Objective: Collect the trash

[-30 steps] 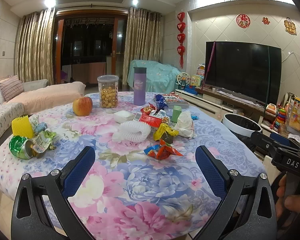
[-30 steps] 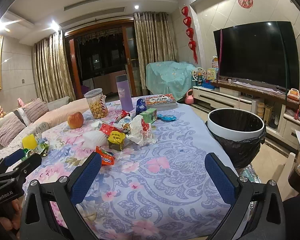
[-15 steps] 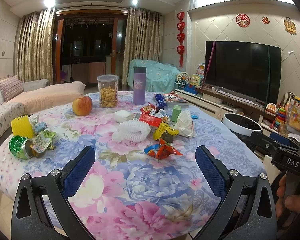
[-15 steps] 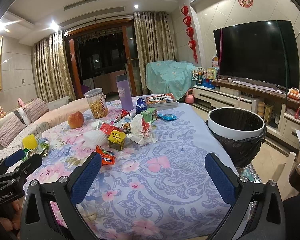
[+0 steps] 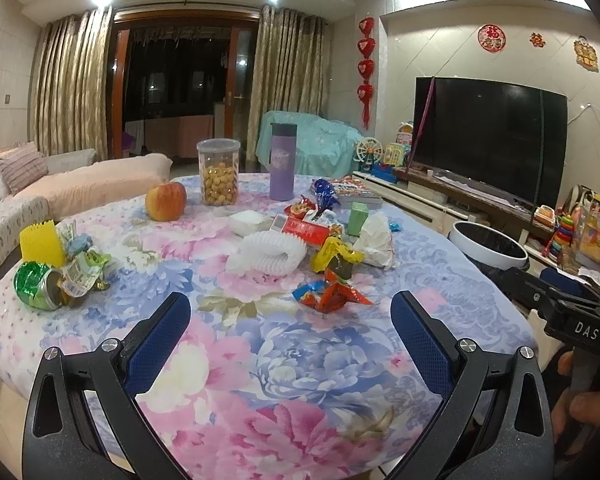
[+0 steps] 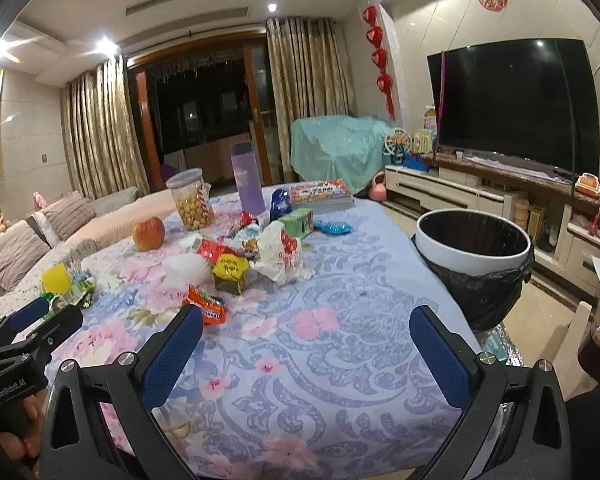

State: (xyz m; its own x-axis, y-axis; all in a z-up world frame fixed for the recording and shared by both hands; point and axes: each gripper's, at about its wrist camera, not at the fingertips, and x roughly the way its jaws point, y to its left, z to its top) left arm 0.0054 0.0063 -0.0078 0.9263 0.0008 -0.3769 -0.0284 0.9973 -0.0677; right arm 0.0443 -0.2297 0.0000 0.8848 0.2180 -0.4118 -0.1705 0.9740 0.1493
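Both claws are spread wide with nothing between them: the left gripper [image 5: 290, 330] and the right gripper [image 6: 306, 344] each have knurled blue rubber pads on black plastic arms, parked over the near edge of the table [image 5: 292, 364]. The table wears a soft floral cloth, pink and blue peonies on one side, lilac scrollwork on the other. The trash sits mid-table, well ahead of both claws: a crinkly orange wrapper [image 5: 328, 296] nearest, a yellow foil packet [image 6: 230, 270], a crumpled white plastic bag [image 6: 280, 256], a ribbed white paper thing [image 5: 266, 254], a red carton [image 5: 306, 230], and a squashed green can [image 5: 36, 286] off to the left. An apple [image 5: 166, 201], a clear jar of yellow snack balls [image 5: 218, 172] and a purple tumbler [image 5: 282, 162] stand further back. The white bin [image 6: 474, 254] with a black liner waits just beside the table's right edge. Living room, gold curtains, big TV [image 6: 512, 106]. The other rig reads "DAS" in the left view, "GenRobot.AI" in the right.
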